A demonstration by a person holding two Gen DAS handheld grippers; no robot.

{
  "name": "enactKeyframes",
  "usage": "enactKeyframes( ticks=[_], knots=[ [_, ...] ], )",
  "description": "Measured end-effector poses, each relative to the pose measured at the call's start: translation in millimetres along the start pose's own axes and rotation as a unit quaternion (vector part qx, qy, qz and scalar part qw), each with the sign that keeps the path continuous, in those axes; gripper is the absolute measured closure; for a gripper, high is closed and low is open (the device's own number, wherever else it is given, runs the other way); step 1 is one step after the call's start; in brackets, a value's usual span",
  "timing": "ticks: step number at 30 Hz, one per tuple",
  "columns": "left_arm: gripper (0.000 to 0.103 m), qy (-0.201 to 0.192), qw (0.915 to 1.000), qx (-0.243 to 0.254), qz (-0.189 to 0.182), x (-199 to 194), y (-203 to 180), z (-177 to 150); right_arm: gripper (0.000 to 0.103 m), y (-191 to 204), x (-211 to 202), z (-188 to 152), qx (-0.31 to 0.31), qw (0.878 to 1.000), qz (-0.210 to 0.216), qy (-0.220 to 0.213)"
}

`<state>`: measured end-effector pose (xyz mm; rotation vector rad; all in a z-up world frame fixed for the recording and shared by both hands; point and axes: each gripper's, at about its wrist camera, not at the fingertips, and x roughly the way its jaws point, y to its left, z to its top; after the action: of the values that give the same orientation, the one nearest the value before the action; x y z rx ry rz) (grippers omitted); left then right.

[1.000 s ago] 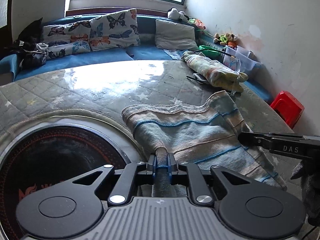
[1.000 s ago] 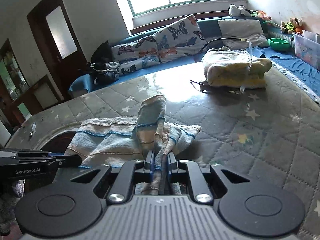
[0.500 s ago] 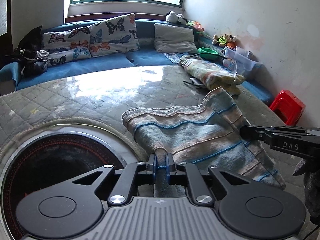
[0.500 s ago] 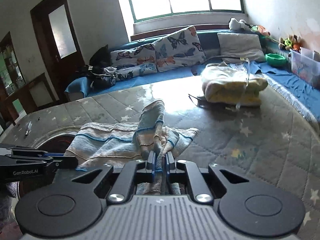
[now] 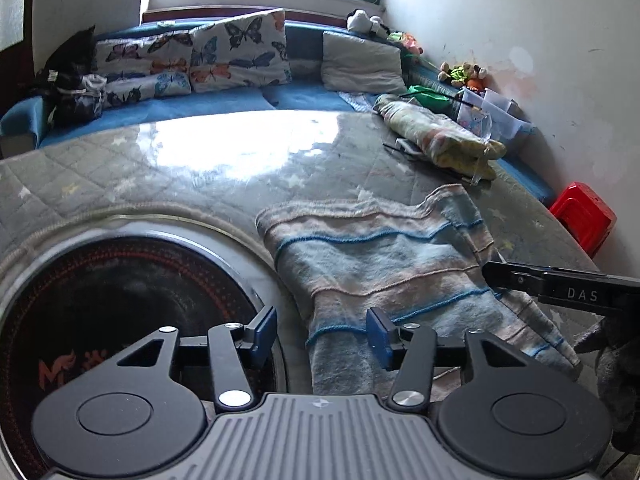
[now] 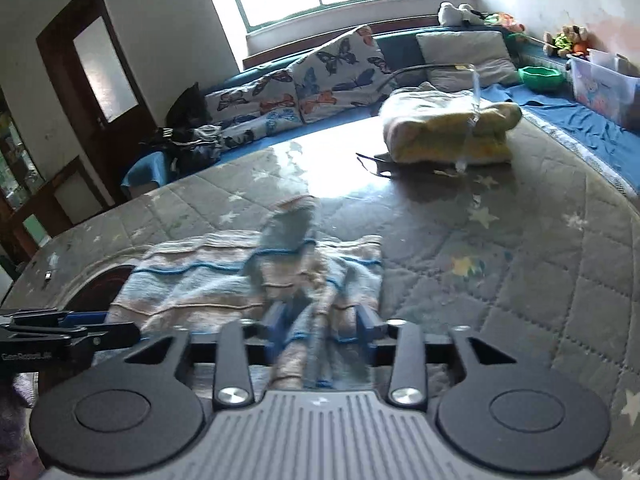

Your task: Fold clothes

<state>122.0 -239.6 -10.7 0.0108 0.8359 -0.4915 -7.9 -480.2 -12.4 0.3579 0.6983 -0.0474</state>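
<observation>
A striped blue, pink and beige cloth (image 5: 384, 264) lies on the grey quilted table cover (image 5: 200, 172). My left gripper (image 5: 322, 334) hangs over the cloth's near left edge. Its jaws are opening, and the cloth lies flat between the blue pads (image 5: 378, 334) without being pressed. In the right wrist view the same cloth (image 6: 224, 280) is blurred, with a raised fold at its middle. My right gripper (image 6: 320, 328) is over its near right part; its jaws are opening too, and cloth hangs loose between them. Each gripper shows at the edge of the other's view.
A round dark hotplate (image 5: 100, 312) is set into the table at the left of the cloth. A folded yellowish blanket (image 6: 444, 128) lies at the far right of the table. Butterfly cushions (image 5: 236, 56) line a blue sofa behind. A red stool (image 5: 582, 216) stands beside the wall.
Both grippers were shut on bunched cloth; now both have opened and the cloth has dropped flat. The raised fold by the right gripper has sunk lower.
</observation>
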Motion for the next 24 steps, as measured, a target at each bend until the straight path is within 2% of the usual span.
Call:
enactKeyframes(
  ticks=[4, 6, 12, 13, 14, 16, 18, 19, 21, 24],
  knots=[
    [0.049, 0.007, 0.9999, -0.007, 0.002, 5, 2, -2, 0.058, -4, 5, -5, 0.011, 1.0, -0.002, -0.005],
    [0.046, 0.006, 0.9999, -0.012, 0.003, 4, 3, -3, 0.052, -3, 3, -6, 0.011, 1.0, -0.014, -0.018],
    [0.048, 0.011, 0.9998, -0.014, -0.005, 5, 3, -4, 0.051, -3, 5, -9, 0.013, 1.0, 0.001, -0.012],
    [0.051, 0.014, 0.9998, -0.016, -0.007, 5, 3, -4, 0.055, -2, 5, -9, 0.014, 1.0, 0.006, -0.011],
    [0.055, 0.015, 0.9997, -0.016, -0.01, 5, 3, -4, 0.065, -2, 6, -10, 0.016, 1.0, 0.011, -0.009],
    [0.055, 0.018, 0.9996, -0.017, -0.014, 5, 3, -5, 0.066, 1, 5, -11, 0.008, 1.0, 0.007, -0.01],
    [0.059, 0.017, 0.9996, -0.013, -0.018, 4, 2, -5, 0.059, 2, 2, -11, -0.001, 1.0, -0.01, -0.017],
    [0.059, 0.017, 0.9996, -0.013, -0.018, 4, 2, -5, 0.045, 2, 1, -11, -0.004, 1.0, -0.019, -0.022],
    [0.057, 0.017, 0.9996, -0.013, -0.016, 4, 2, -6, 0.043, -1, 0, -12, -0.004, 0.999, -0.027, -0.024],
    [0.057, 0.019, 0.9996, -0.014, -0.016, 4, 3, -7, 0.043, -4, 1, -12, 0.008, 1.0, -0.01, -0.02]
  ],
)
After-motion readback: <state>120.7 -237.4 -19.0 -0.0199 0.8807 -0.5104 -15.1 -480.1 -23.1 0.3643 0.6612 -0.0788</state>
